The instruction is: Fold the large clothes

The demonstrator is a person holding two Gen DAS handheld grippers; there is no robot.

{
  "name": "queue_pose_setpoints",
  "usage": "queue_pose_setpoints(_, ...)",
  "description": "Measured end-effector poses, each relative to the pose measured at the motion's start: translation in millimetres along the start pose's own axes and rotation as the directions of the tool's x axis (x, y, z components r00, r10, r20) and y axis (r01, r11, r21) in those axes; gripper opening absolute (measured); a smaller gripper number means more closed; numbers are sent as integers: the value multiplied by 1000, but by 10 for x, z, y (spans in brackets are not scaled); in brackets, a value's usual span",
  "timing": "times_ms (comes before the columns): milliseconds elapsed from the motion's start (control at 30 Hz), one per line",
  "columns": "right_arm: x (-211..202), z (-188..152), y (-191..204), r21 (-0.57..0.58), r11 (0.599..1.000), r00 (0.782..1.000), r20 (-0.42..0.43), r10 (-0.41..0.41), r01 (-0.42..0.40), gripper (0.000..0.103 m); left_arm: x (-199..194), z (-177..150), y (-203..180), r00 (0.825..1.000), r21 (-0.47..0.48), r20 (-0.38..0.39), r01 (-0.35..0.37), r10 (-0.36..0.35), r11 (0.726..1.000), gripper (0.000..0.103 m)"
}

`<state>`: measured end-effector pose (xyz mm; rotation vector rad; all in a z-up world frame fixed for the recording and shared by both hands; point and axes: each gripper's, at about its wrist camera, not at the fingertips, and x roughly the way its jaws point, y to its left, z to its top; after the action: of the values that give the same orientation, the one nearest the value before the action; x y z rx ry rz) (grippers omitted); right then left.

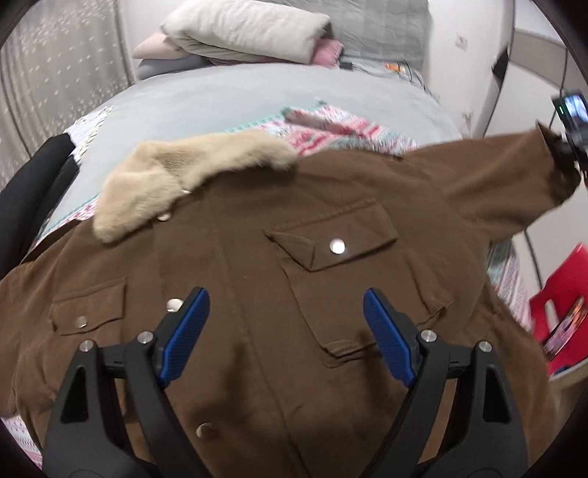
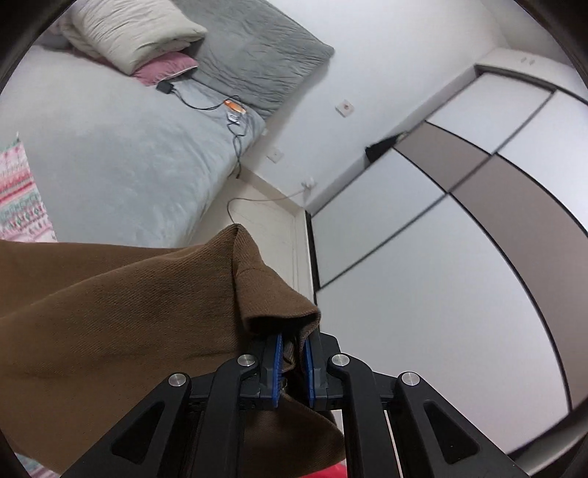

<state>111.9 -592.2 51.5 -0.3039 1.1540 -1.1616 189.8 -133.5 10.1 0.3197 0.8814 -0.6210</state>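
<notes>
A brown jacket [image 1: 257, 257] with a beige fur collar [image 1: 176, 176] lies front up on the bed, its chest pockets and metal snaps showing. My left gripper [image 1: 286, 305] hovers over the jacket's chest, open, with nothing between its blue pads. One sleeve [image 1: 507, 176] stretches out to the right, lifted off the bed, and my right gripper [image 1: 573, 147] holds its end. In the right wrist view the right gripper [image 2: 293, 342] is shut on the brown sleeve cuff [image 2: 264, 279], whose cloth bunches over the pads.
The bed [image 1: 220, 103] has a grey cover with a pink patterned blanket [image 1: 330, 125] under the jacket. Folded bedding and pillows [image 1: 250, 29] are stacked at the head. A red stool [image 1: 558, 316] stands to the right. Wardrobe doors [image 2: 441, 220] and cables [image 2: 235, 121] lie beyond the bed edge.
</notes>
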Motion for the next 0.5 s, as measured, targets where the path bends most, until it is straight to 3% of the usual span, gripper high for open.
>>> queue_pose_setpoints(133, 197, -6, 194, 40, 999, 999, -24, -34, 35, 10, -40, -78, 79, 1000, 62, -4, -30, 31, 998, 86)
queue_pose_setpoints(233, 209, 48, 111, 105, 994, 1000, -15, 16, -15, 29, -152, -99, 355, 988, 171, 32, -154, 151, 973, 86)
queue_pose_setpoints(267, 141, 72, 82, 120, 992, 999, -3, 38, -38, 41, -175, -88, 480, 981, 195, 42, -192, 187, 962, 86)
queue_pose_setpoints(300, 55, 99, 71, 131, 986, 995, 29, 96, -99, 53, -184, -68, 621, 975, 213, 50, -224, 218, 951, 86)
queue_pose_setpoints(333, -5, 117, 78, 131, 978, 986, 59, 156, -163, 57, -174, -28, 853, 964, 225, 52, -267, 262, 937, 86)
queue_pose_setpoints(400, -183, 177, 172, 89, 940, 942, 102, 320, -329, 61, -87, 86, 1256, 948, 220, 31, -314, 316, 923, 86)
queue_pose_setpoints(467, -364, 250, 404, 11, 869, 864, 110, 491, -495, 62, 24, 200, 1721, 929, 184, 11, -364, 369, 913, 86)
queue_pose_setpoints(500, -479, 270, 569, -38, 819, 812, 109, 573, -573, 63, 106, 276, 1979, 924, 145, -13, -376, 382, 915, 86)
